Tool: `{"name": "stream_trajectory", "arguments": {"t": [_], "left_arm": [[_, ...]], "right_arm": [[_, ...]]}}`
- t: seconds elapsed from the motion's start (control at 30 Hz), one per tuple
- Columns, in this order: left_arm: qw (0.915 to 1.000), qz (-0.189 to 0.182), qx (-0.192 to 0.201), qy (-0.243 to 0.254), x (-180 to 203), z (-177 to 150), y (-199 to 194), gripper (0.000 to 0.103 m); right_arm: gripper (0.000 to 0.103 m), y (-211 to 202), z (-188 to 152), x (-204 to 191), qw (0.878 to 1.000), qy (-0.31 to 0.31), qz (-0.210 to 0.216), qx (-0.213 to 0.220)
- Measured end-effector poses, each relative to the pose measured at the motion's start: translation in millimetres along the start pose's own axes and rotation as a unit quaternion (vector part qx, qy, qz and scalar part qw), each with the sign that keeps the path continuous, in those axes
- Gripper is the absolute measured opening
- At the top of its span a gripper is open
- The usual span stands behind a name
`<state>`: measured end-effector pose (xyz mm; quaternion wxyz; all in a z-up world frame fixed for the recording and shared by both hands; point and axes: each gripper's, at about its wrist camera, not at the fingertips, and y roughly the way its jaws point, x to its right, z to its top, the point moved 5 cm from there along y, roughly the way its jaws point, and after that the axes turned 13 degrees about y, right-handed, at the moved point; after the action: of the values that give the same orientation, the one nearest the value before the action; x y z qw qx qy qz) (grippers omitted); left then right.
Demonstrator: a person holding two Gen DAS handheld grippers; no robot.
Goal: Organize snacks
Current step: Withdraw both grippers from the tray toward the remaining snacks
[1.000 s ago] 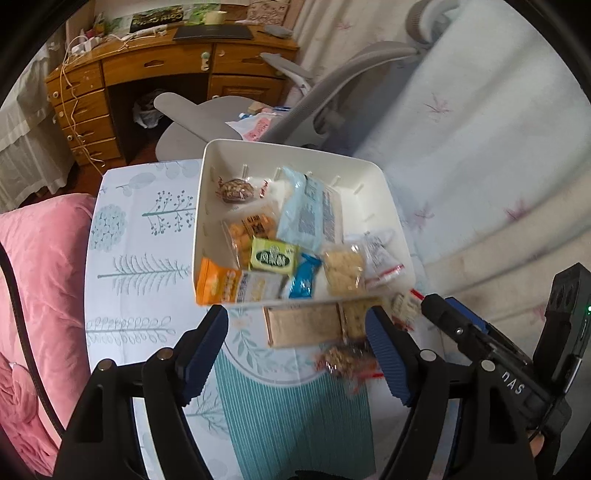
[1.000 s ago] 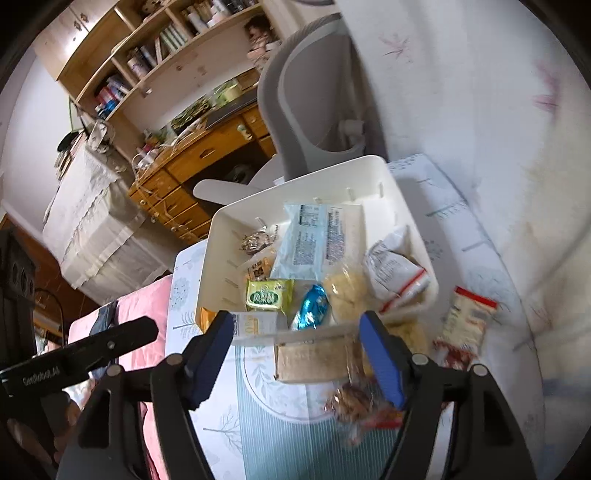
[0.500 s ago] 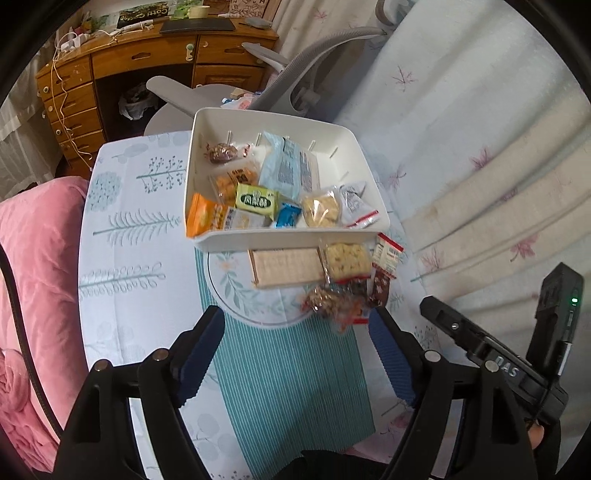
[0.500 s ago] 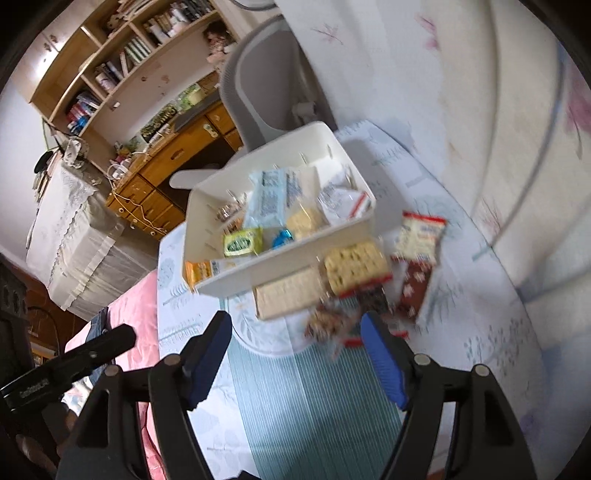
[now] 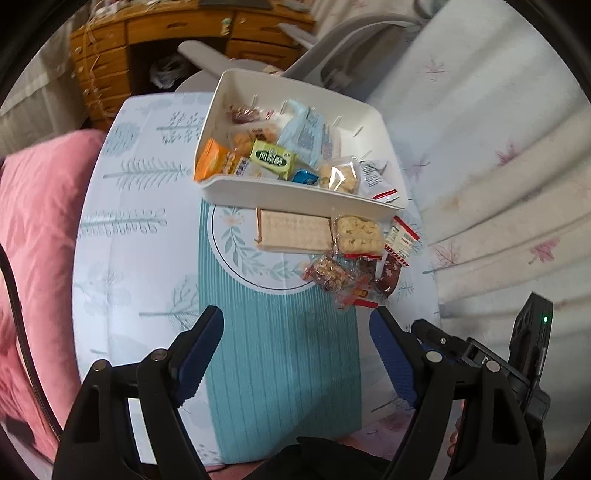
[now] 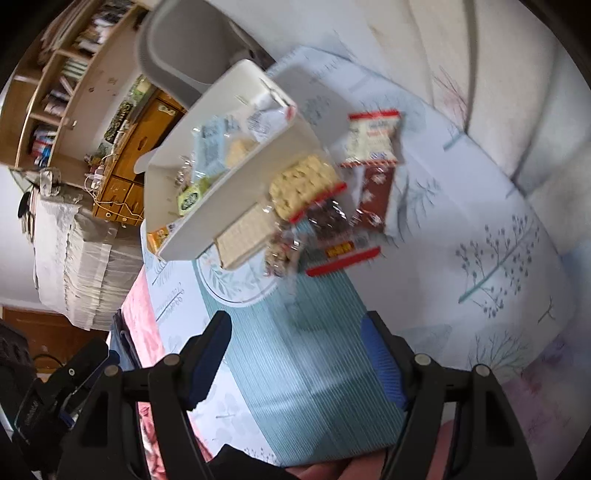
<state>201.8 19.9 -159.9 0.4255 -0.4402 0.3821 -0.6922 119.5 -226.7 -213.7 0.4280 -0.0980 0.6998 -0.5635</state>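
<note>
A white bin (image 5: pixel 295 192) (image 6: pixel 236 192) holds several snack packets on the small table. In front of it lie a long cracker pack (image 5: pixel 293 233) (image 6: pixel 243 236), a square biscuit pack (image 5: pixel 357 236) (image 6: pixel 303 184), a nut bag (image 5: pixel 328 275) (image 6: pixel 284 247), a red-edged white packet (image 5: pixel 400 242) (image 6: pixel 373 138) and a brown packet (image 5: pixel 389 271) (image 6: pixel 375 195). My left gripper (image 5: pixel 295 345) is open and empty, above the teal cloth, short of the snacks. My right gripper (image 6: pixel 297 350) is open and empty, also back from them.
The table (image 5: pixel 122 229) has a tree-print cloth with a teal striped centre (image 5: pixel 277 350). A pink bed cover (image 5: pixel 33 240) lies at the left. A grey office chair (image 5: pixel 332 40) and a wooden desk (image 5: pixel 147 33) stand behind. A pale curtain (image 5: pixel 498 147) hangs at the right.
Both grippers have pulled back and up from the bin, so the snacks look smaller and farther. The right view has swung and tilted. Both stay open and empty.
</note>
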Motion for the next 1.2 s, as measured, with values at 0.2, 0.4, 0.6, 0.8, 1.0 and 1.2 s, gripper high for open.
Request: {"name": "stream_trajectory", "arguments": {"t": [0.2, 0.4, 0.6, 0.8, 1.0, 1.2], "left_arm": [[0.9982, 0.011, -0.025, -0.054, 14.6, -4.5, 23.9, 0.081], [0.9942, 0.027, -0.041, -0.096, 29.1, -1.5, 44.4, 0.083], [0.9884, 0.040, -0.051, -0.137, 40.0, 2.3, 68.4, 0.084], [0.9779, 0.056, -0.070, -0.189, 45.0, 1.7, 100.5, 0.084], [0.9682, 0.062, -0.088, -0.226, 46.5, 1.6, 129.0, 0.084], [0.9577, 0.070, -0.118, -0.253, 43.5, 4.8, 159.4, 0.084]], "right_arm": [[0.083, 6.5, 16.5, 22.4, 0.999, 0.018, 0.004, -0.042], [0.083, 17.5, 39.0, 37.4, 0.995, 0.023, 0.003, -0.093], [0.083, 25.6, 65.7, 49.9, 0.993, 0.027, -0.001, -0.115], [0.083, 32.7, 95.1, 60.1, 0.992, 0.021, -0.012, -0.121], [0.083, 48.5, 120.3, 64.8, 0.990, 0.020, -0.024, -0.137], [0.083, 72.2, 131.0, 59.8, 0.986, 0.011, -0.038, -0.165]]}}
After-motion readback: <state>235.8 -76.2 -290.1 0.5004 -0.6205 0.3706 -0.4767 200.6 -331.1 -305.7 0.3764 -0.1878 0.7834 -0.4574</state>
